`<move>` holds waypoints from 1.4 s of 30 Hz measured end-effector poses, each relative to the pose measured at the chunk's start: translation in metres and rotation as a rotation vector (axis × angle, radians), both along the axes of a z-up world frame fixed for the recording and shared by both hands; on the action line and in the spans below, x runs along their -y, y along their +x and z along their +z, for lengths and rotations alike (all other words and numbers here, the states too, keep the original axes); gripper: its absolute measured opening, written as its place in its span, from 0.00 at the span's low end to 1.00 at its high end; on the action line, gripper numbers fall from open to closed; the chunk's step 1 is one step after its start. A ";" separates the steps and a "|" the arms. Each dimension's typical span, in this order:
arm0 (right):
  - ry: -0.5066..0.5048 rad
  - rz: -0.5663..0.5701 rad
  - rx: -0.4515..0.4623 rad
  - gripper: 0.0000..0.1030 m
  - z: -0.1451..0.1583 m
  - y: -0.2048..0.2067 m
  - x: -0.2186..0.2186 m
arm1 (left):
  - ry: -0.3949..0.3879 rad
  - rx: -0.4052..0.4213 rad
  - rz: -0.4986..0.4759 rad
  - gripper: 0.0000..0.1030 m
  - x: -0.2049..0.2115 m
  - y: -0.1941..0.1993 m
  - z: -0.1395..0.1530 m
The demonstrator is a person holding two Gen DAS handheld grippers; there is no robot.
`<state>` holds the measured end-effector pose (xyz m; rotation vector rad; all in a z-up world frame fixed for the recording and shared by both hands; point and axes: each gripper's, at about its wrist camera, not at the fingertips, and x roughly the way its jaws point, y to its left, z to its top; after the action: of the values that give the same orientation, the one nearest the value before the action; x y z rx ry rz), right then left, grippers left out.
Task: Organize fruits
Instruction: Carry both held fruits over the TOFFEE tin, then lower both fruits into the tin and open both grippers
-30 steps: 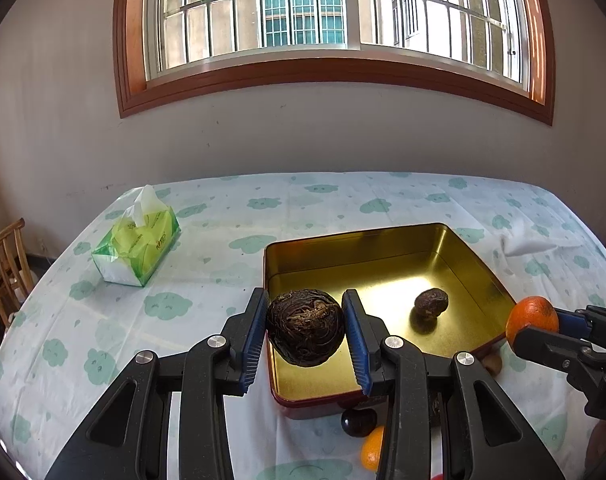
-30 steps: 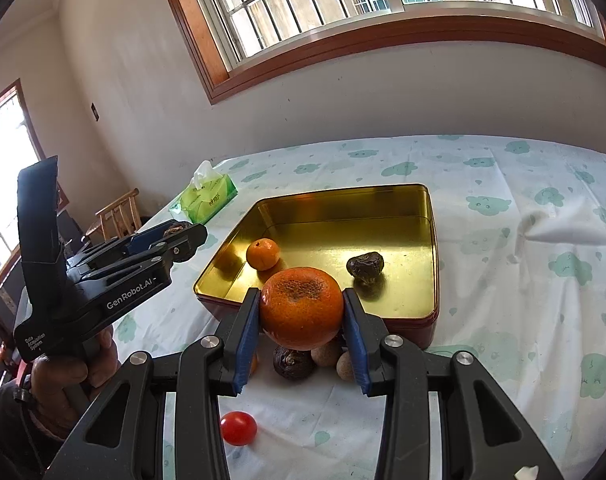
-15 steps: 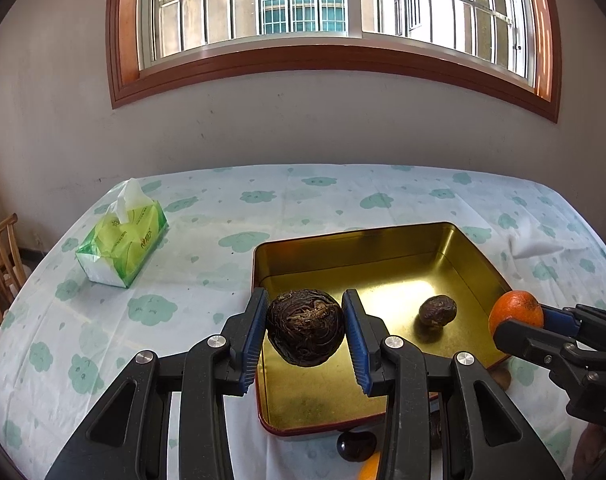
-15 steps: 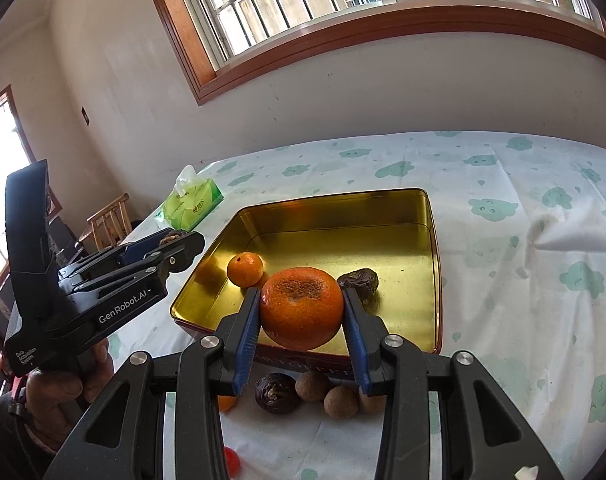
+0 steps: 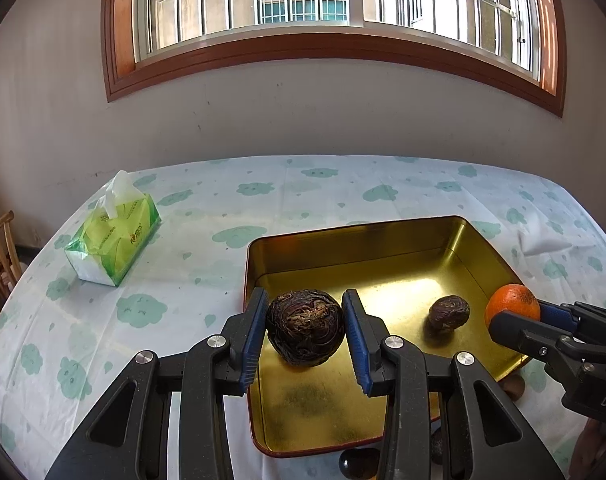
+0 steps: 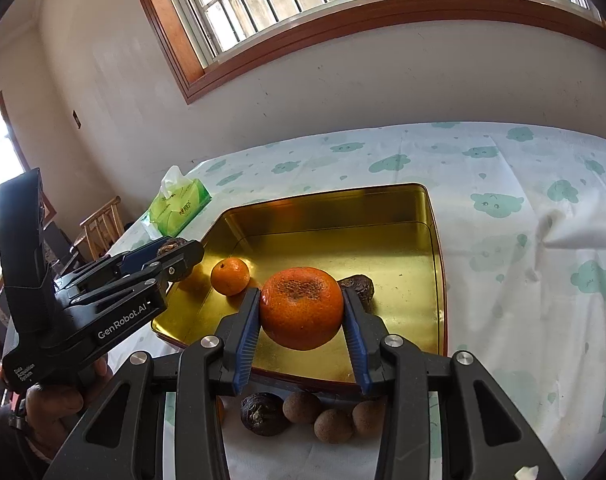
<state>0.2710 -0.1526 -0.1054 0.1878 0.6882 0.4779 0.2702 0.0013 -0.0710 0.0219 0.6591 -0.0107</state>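
Left gripper [image 5: 305, 330] clamped on wrinkly dark fruit [image 5: 305, 332], hanging over gold tin [image 5: 383, 236]. Right gripper [image 6: 302, 312] pinching big orange [image 6: 302, 307] above same tin. Small orange [image 6: 230, 276], shrivelled fruit [image 6: 359, 286] already inside. Few brown ones [image 6: 333, 426] on cloth by near rim.

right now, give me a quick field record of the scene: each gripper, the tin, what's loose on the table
left gripper: shut on dark wrinkled fruit, over the tin
right gripper: shut on big orange, over the tin
tin: gold, open, holds small orange and one dark fruit
loose on table: dark fruit and three brown round fruits by the tin's near edge
tissue pack: left of tin
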 end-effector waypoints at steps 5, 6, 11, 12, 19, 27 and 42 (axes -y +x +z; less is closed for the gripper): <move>-0.008 -0.022 0.006 0.35 0.002 0.010 0.001 | -0.003 -0.006 0.004 0.38 -0.001 0.006 -0.004; -0.013 -0.026 0.009 0.35 0.002 0.012 0.001 | -0.005 -0.006 0.005 0.38 -0.002 0.006 -0.005; -0.022 -0.041 0.008 0.35 0.000 0.018 0.000 | -0.007 -0.009 0.010 0.38 -0.004 0.010 -0.008; -0.023 -0.042 0.008 0.35 -0.001 0.019 0.000 | -0.007 -0.010 0.012 0.38 -0.004 0.011 -0.008; -0.021 -0.054 0.001 0.36 -0.005 0.025 0.002 | -0.009 -0.011 0.021 0.38 -0.005 0.016 -0.011; -0.024 -0.054 -0.002 0.36 -0.006 0.029 0.002 | -0.012 -0.012 0.020 0.38 -0.006 0.021 -0.013; -0.023 -0.056 -0.008 0.36 -0.010 0.034 0.002 | -0.014 -0.012 0.025 0.38 -0.007 0.028 -0.015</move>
<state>0.3053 -0.1549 -0.1151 0.1871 0.6937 0.4154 0.2986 0.0080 -0.0857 -0.0002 0.6713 0.0085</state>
